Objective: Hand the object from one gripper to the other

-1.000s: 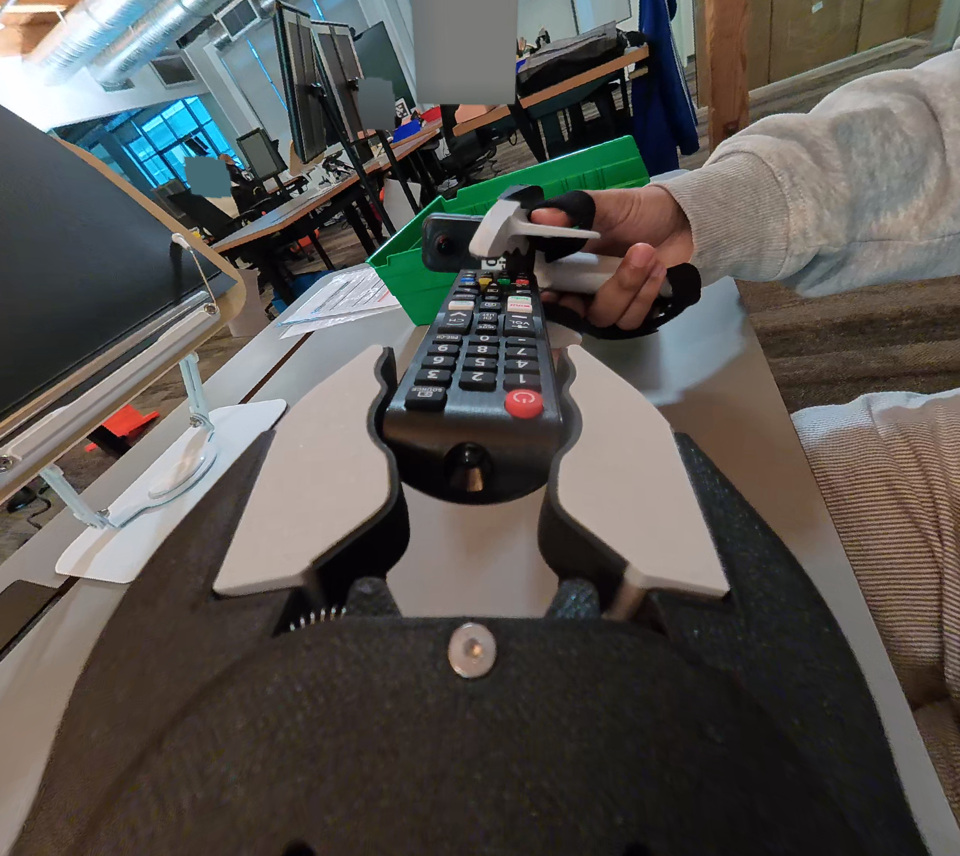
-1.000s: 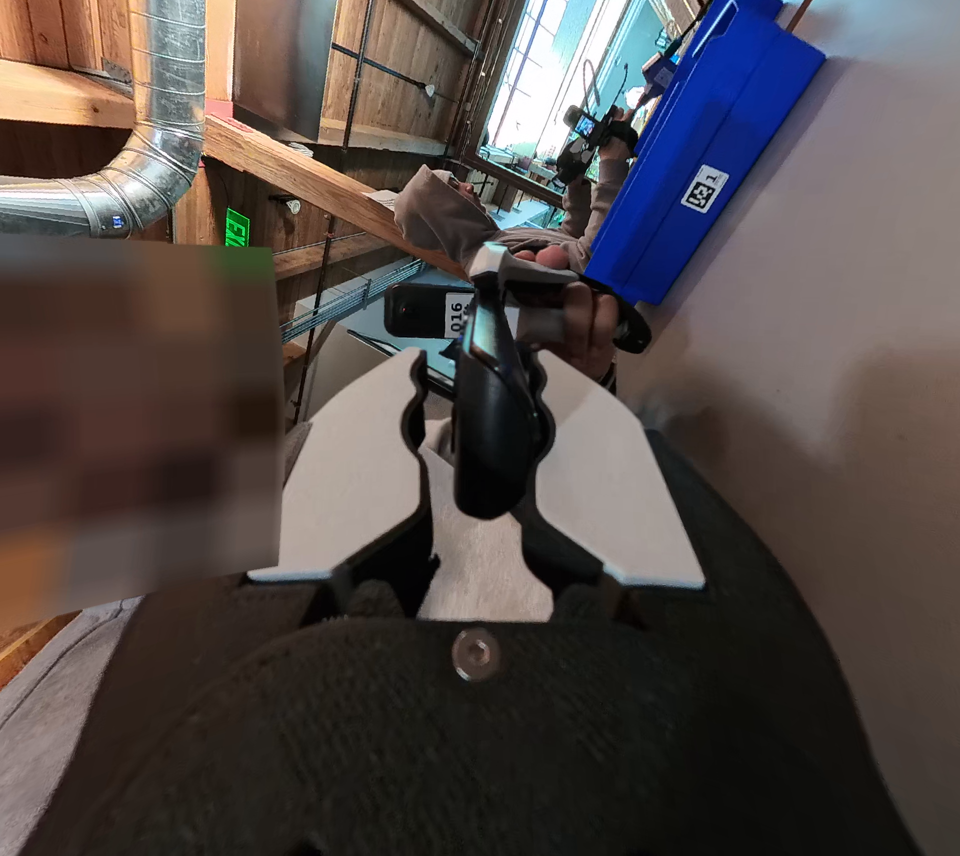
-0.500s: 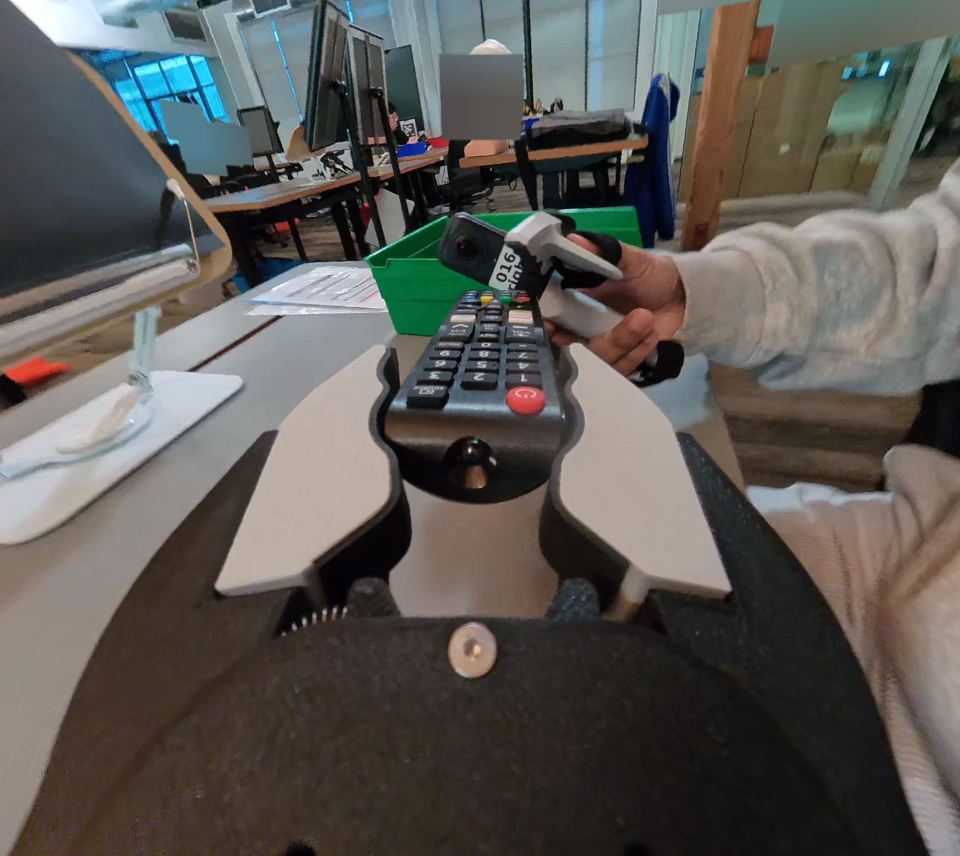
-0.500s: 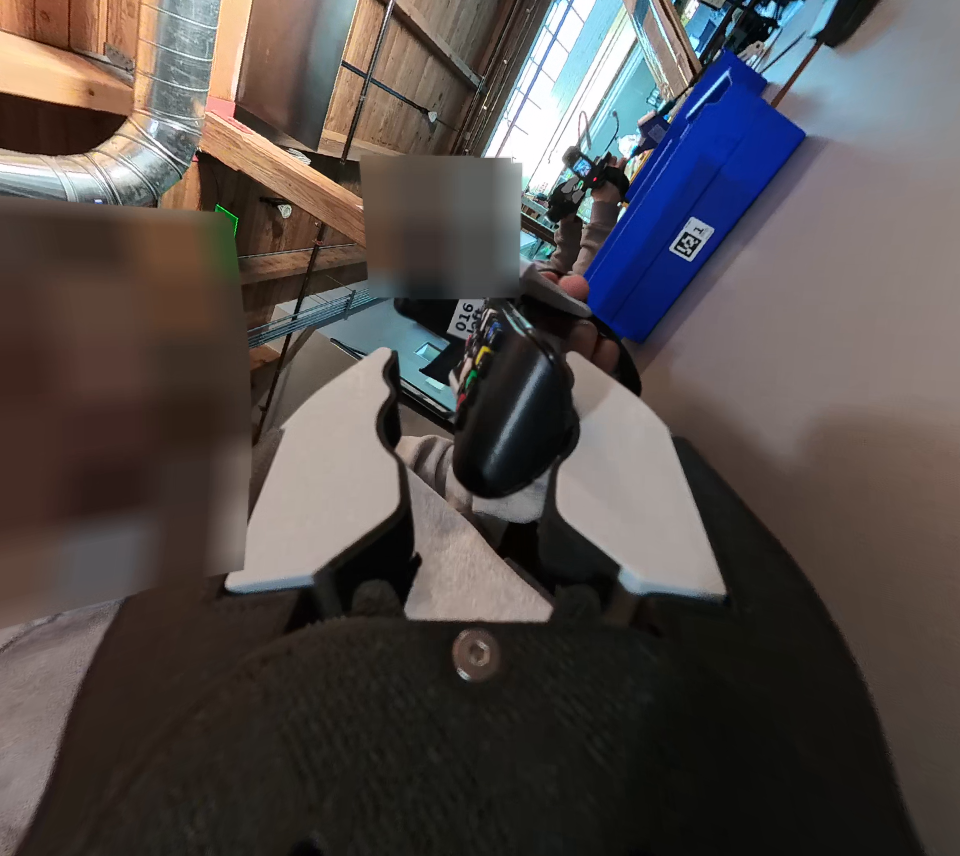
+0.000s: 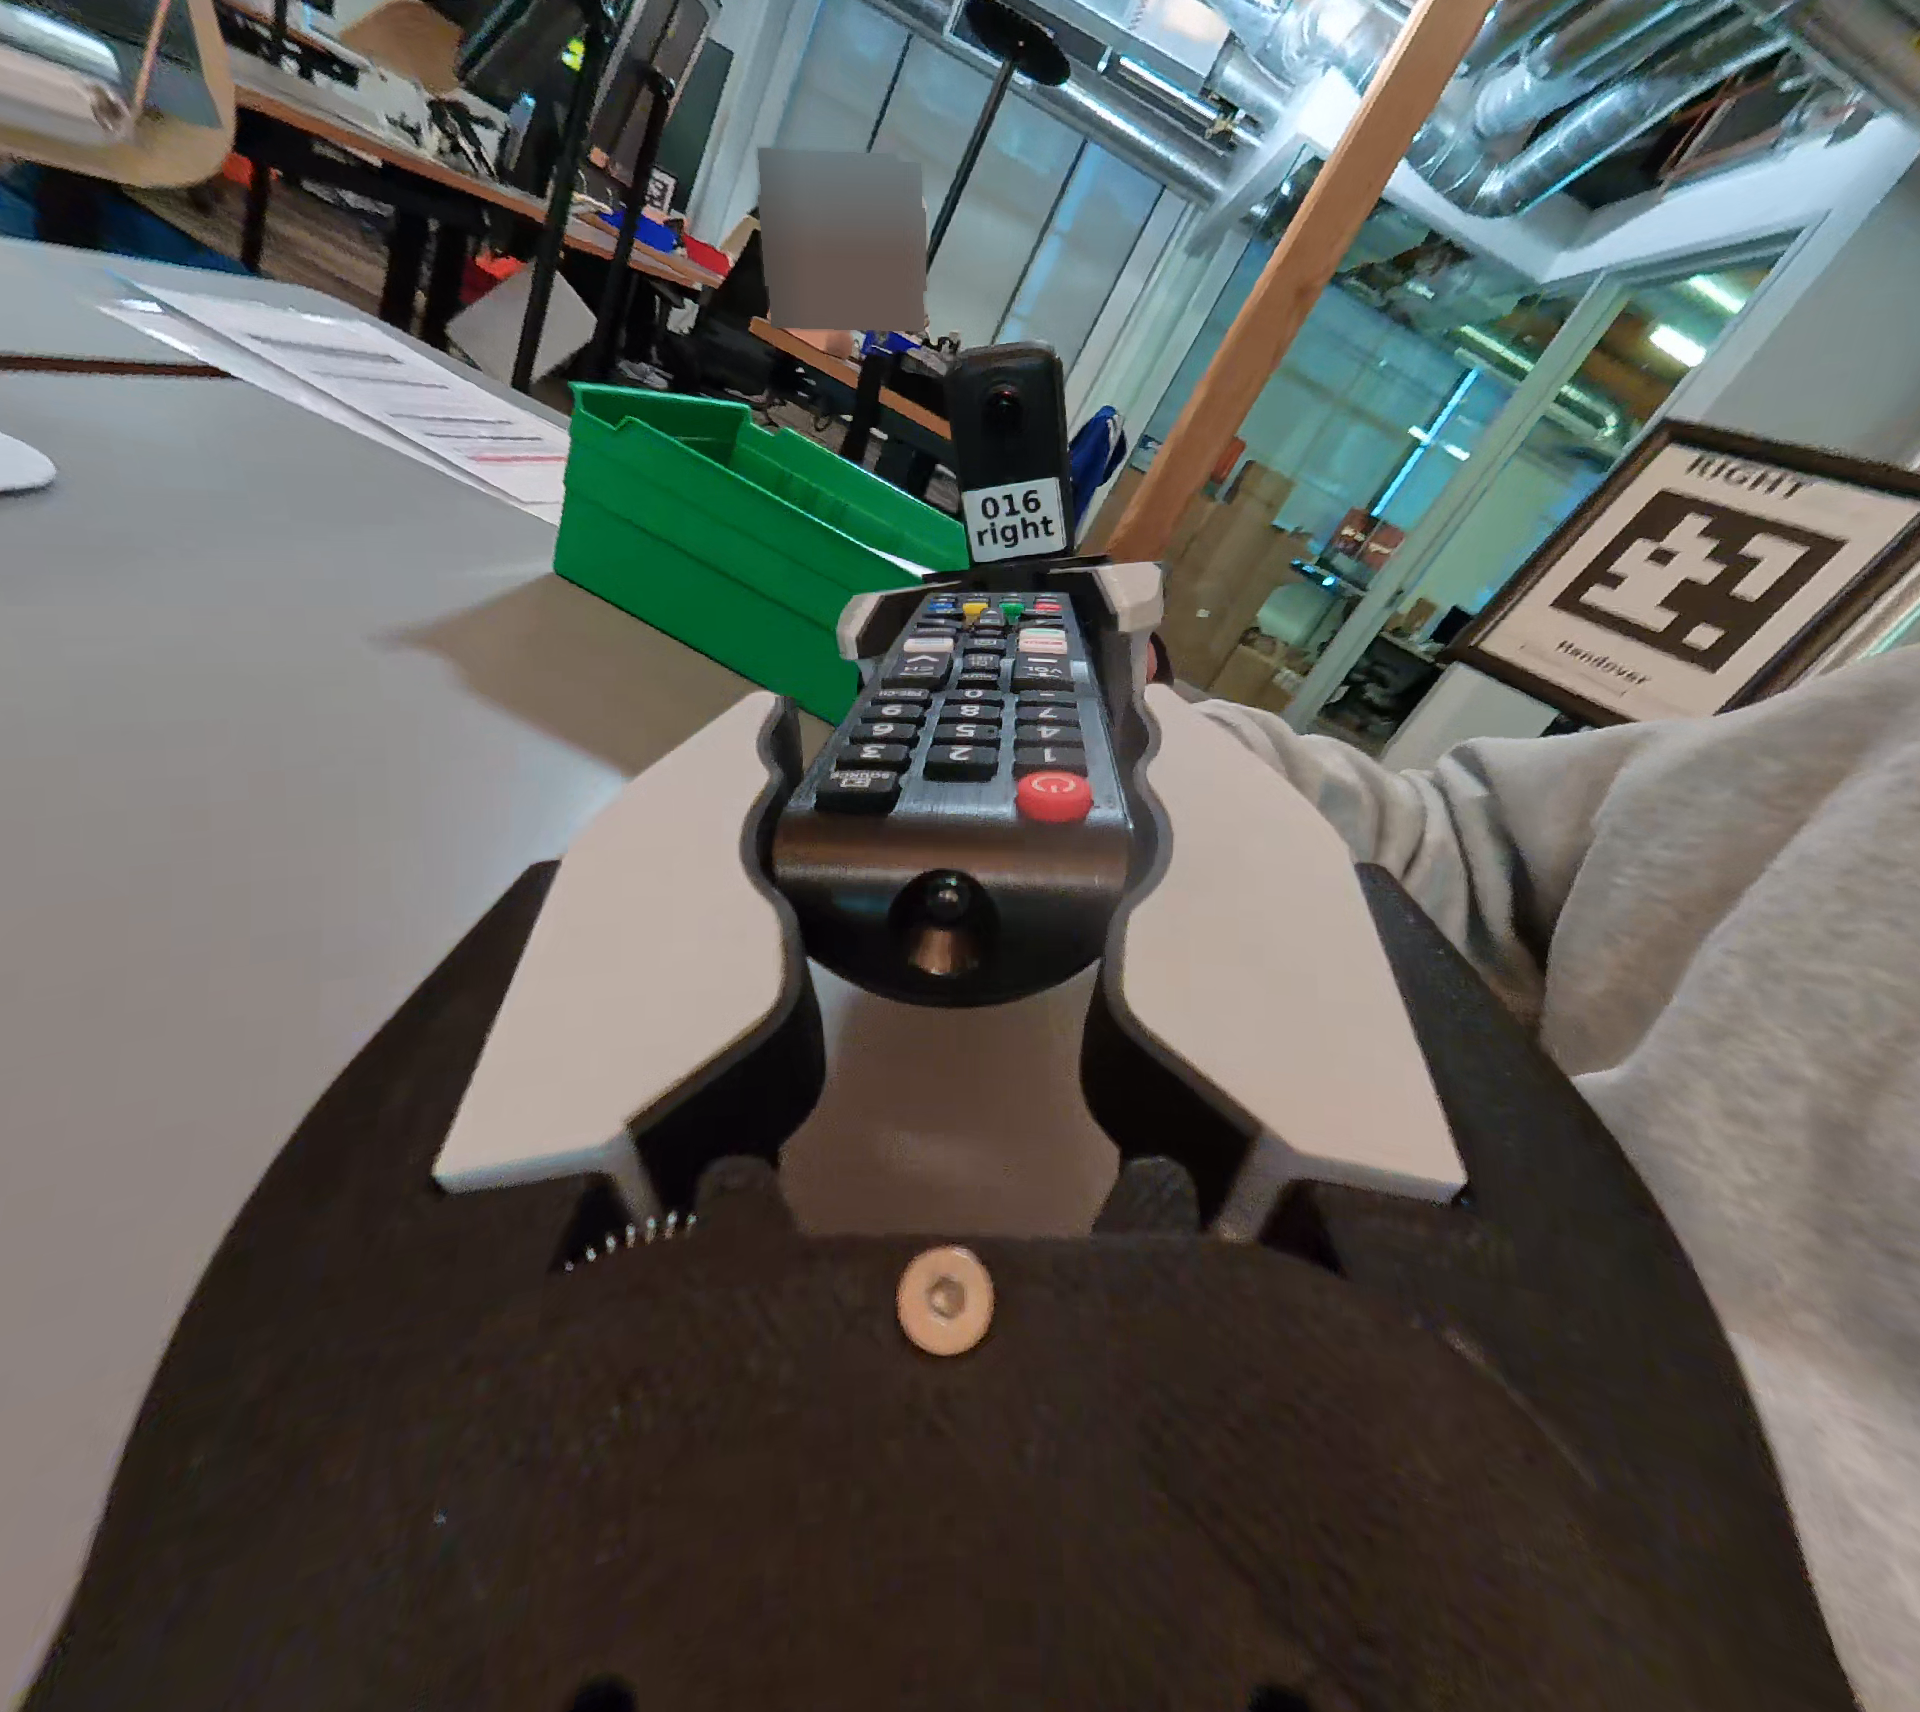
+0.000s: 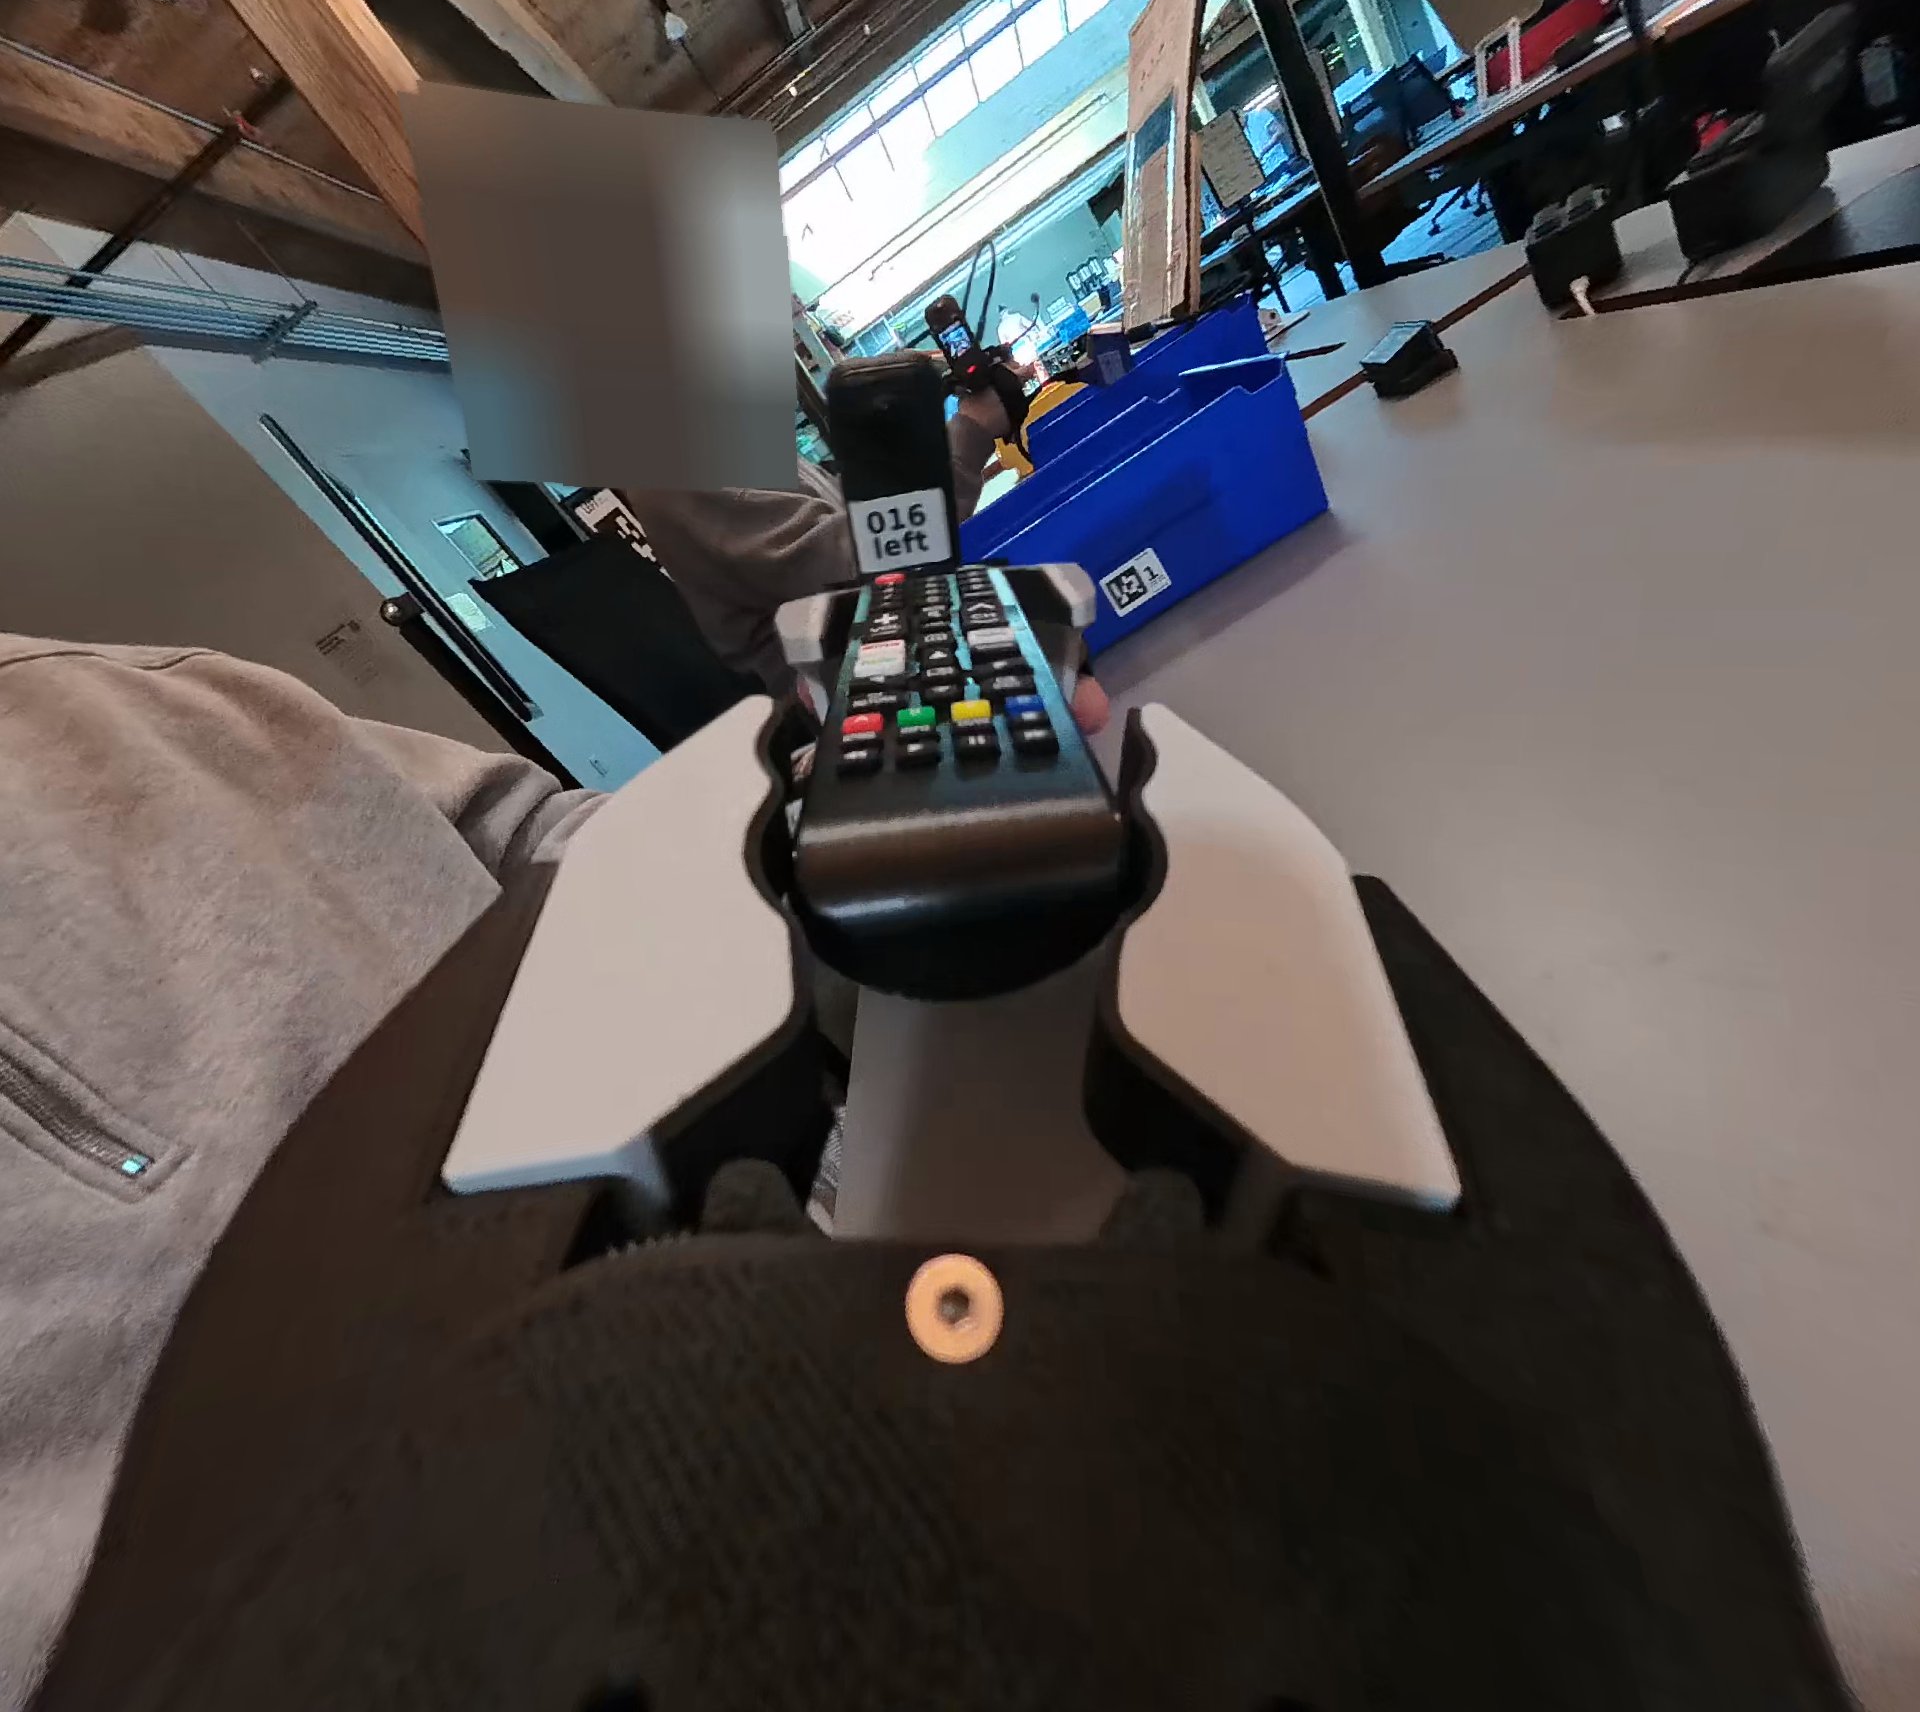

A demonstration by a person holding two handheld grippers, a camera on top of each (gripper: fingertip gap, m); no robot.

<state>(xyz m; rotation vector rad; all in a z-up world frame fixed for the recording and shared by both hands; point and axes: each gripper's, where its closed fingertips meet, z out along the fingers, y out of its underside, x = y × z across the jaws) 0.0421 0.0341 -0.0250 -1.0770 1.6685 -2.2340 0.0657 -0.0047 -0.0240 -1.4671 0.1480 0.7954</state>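
A black remote control (image 5: 966, 727) hangs in the air between my two grippers, buttons up. My left gripper (image 5: 958, 717) is shut on the end with the red power button. The other end lies between the fingers of my right gripper (image 6: 951, 722), which sit close along both its edges. In the right wrist view the remote (image 6: 940, 727) runs straight away to the left gripper (image 6: 935, 613) at its far end. In the left wrist view the right gripper (image 5: 997, 613) flanks the far end. The two grippers face each other in line.
A grey table (image 5: 260, 727) lies below. A green bin (image 5: 727, 540) stands behind the remote in the left wrist view, a blue bin (image 6: 1164, 478) in the right wrist view. Grey sleeves (image 5: 1662, 935) reach in from the sides. Papers (image 5: 343, 384) lie farther back. About 6 centimeters separates my left fingertips from my right.
My right gripper has turned a quarter turn, from clasping the remote edge-on to lying level with its flat face, its fingers along the side edges. The left gripper has kept its hold and tilted upward.
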